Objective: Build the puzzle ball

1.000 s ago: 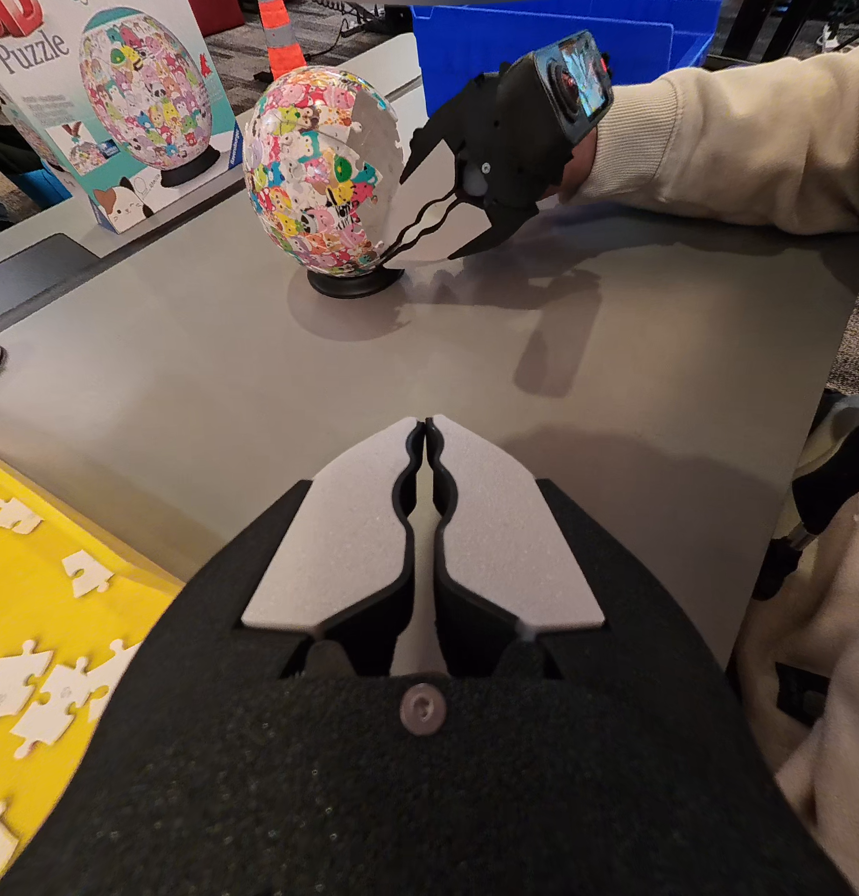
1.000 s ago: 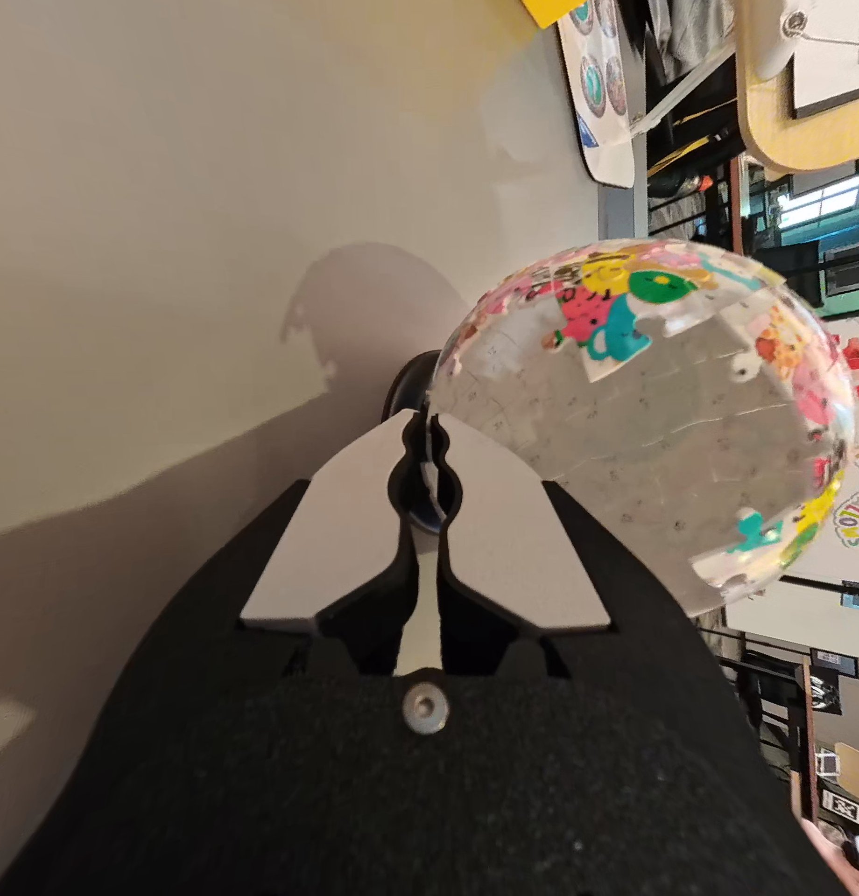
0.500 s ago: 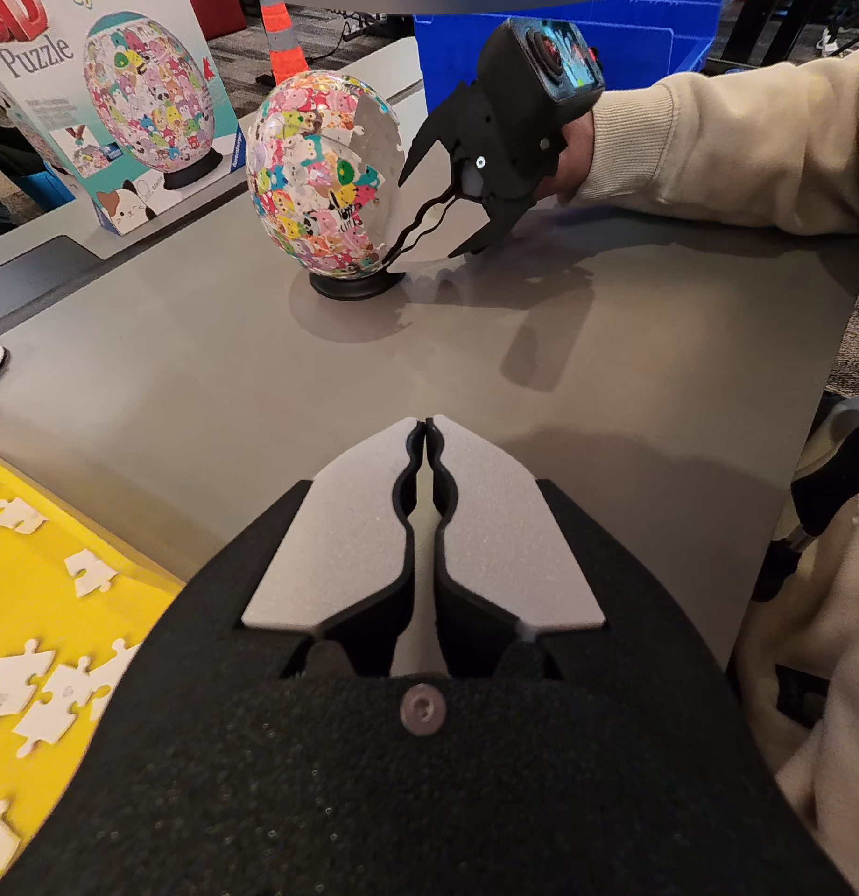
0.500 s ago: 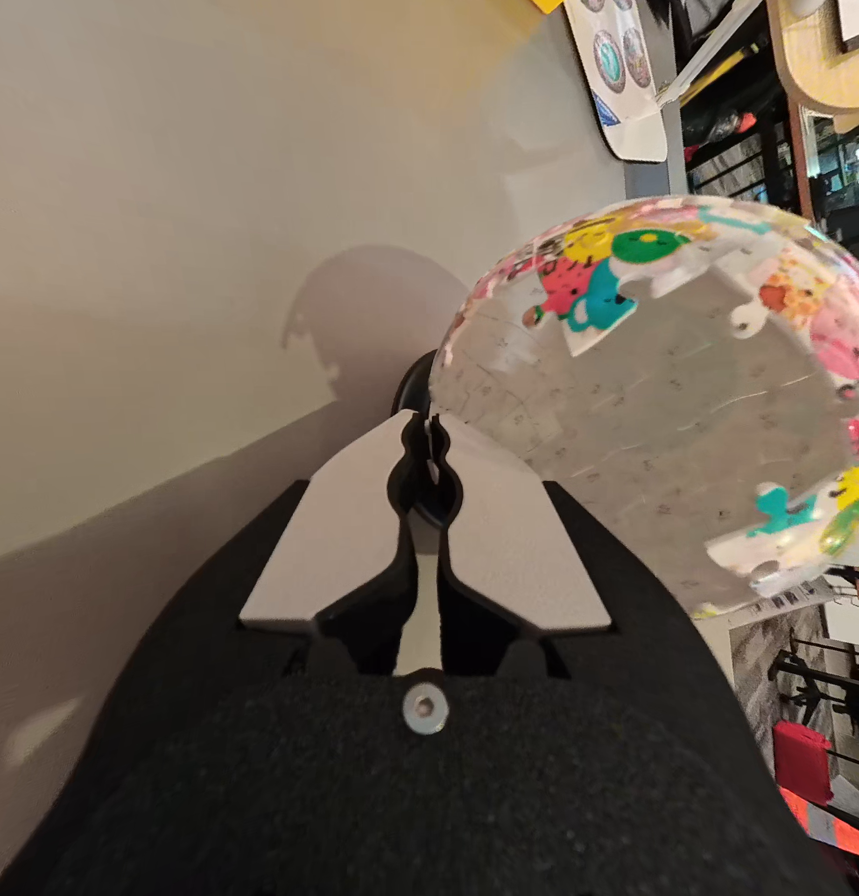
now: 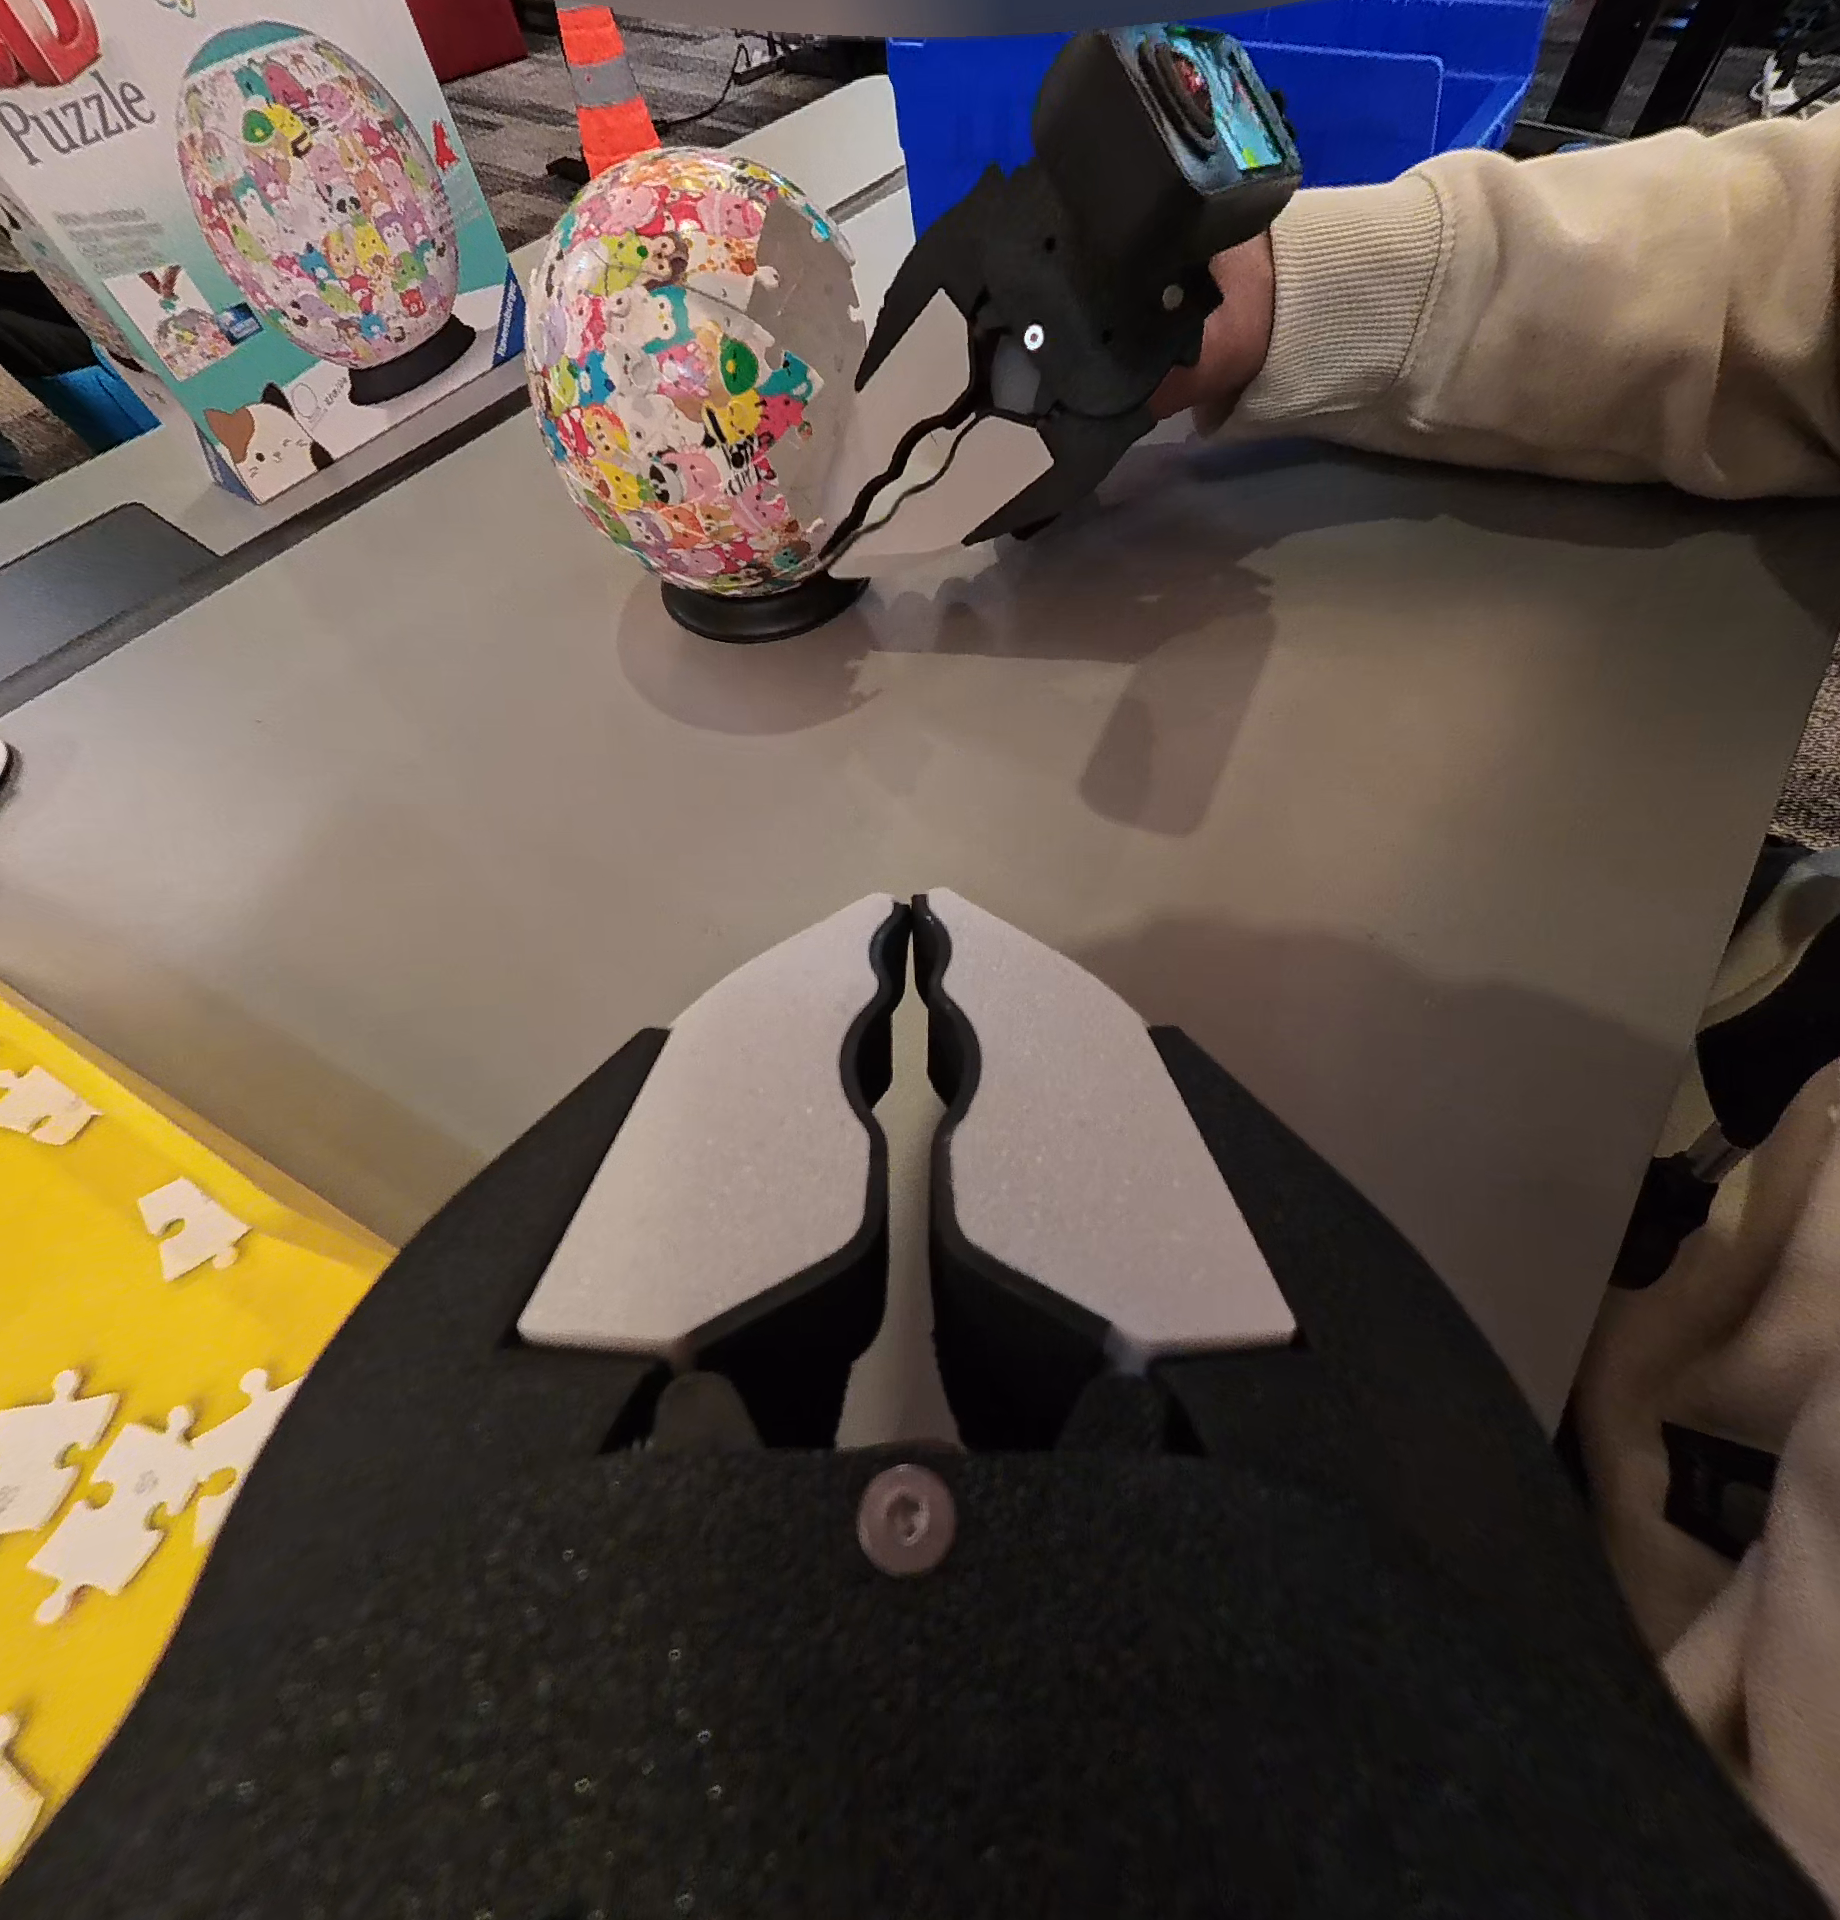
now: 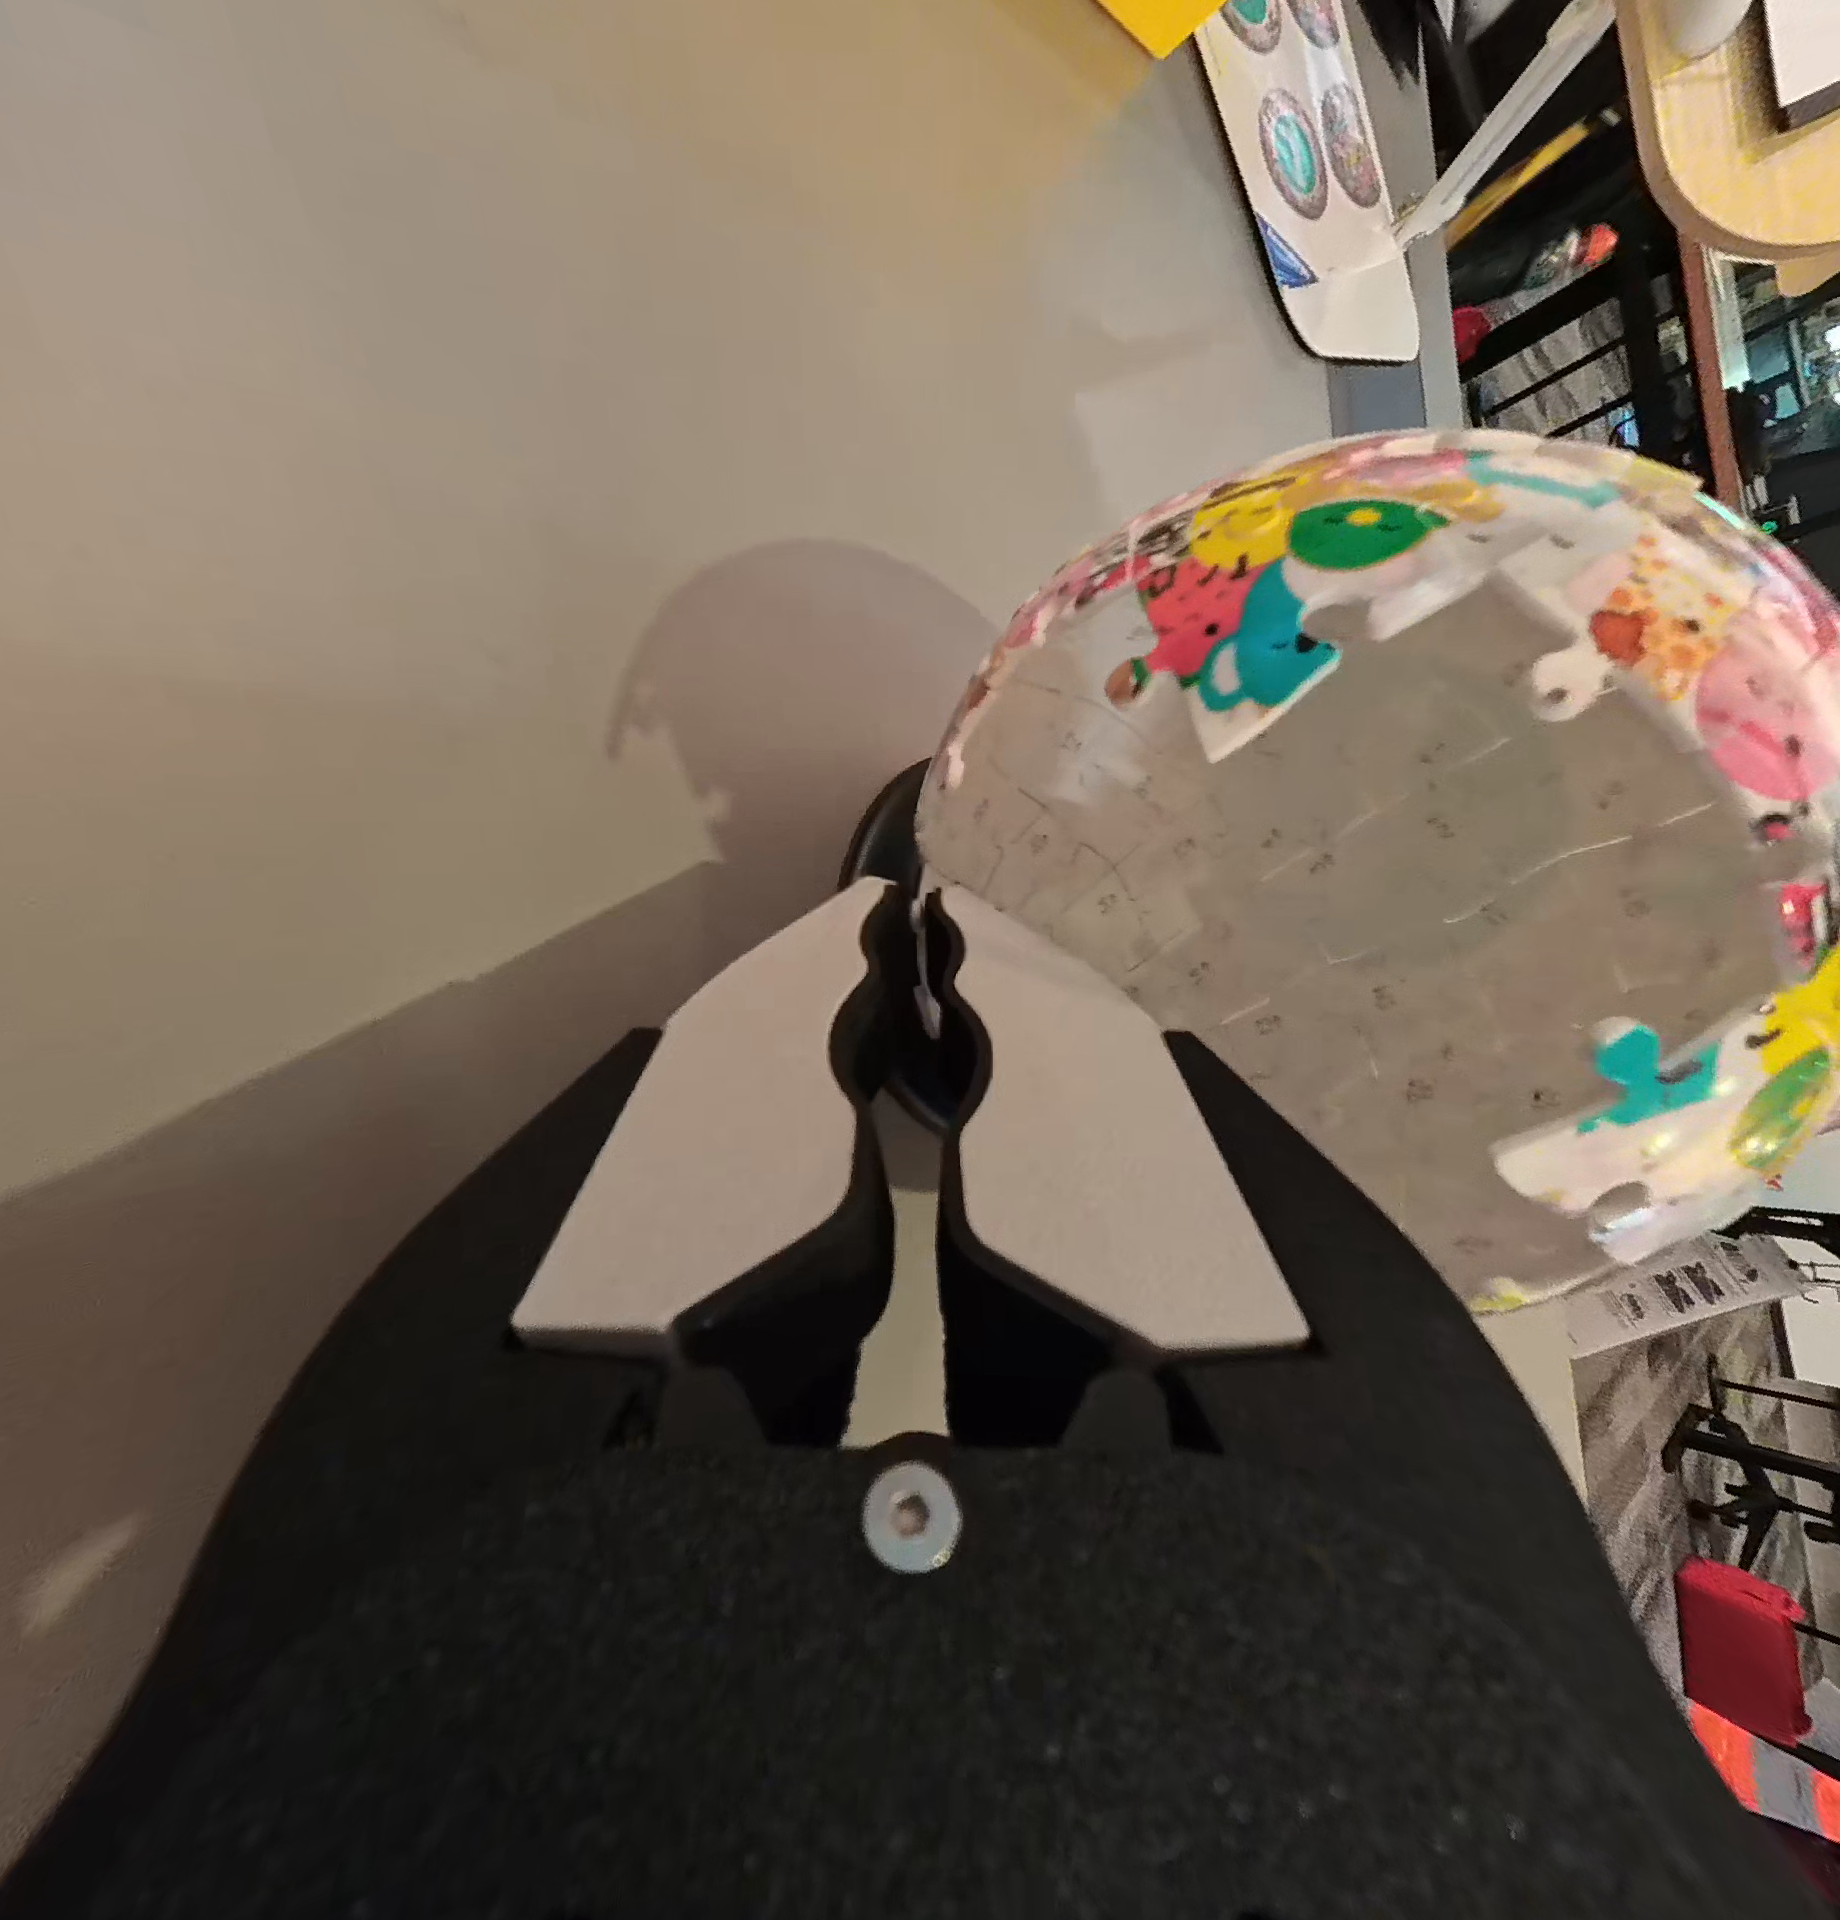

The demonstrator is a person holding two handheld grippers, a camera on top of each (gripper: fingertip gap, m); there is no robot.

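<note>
Fitting: the right gripper (image 6: pixel 918 914) is working at the lower edge of the puzzle ball's (image 5: pixel 687 374) open gap, just above the black stand (image 5: pixel 760 613).
Doing it well: judged from the angle, the piece should meet the neighbouring tabs flat and follow the shell's curve; a light push, since the half-built shell looks easy to tip on its stand.
Right gripper: fingers pressed nearly together, pinching a thin white sliver that looks like a puzzle piece (image 6: pixel 924 977) seen edge-on; the tips sit against the shell's rim.
Left gripper: held low over the grey counter (image 5: pixel 480 831), well apart from the ball, fingers pressed together with nothing visible between them (image 5: pixel 912 909).
Ball: upright on its stand toward the far side of the counter, its colourful printed side facing the left wrist view, grey inner surface showing through the gap.
Spare pieces: white loose pieces (image 5: pixel 85 1496) lie face-down on a yellow tray (image 5: pixel 54 1247) at the left.
Box: the puzzle box (image 5: pixel 220 229) stands behind the ball.
</note>
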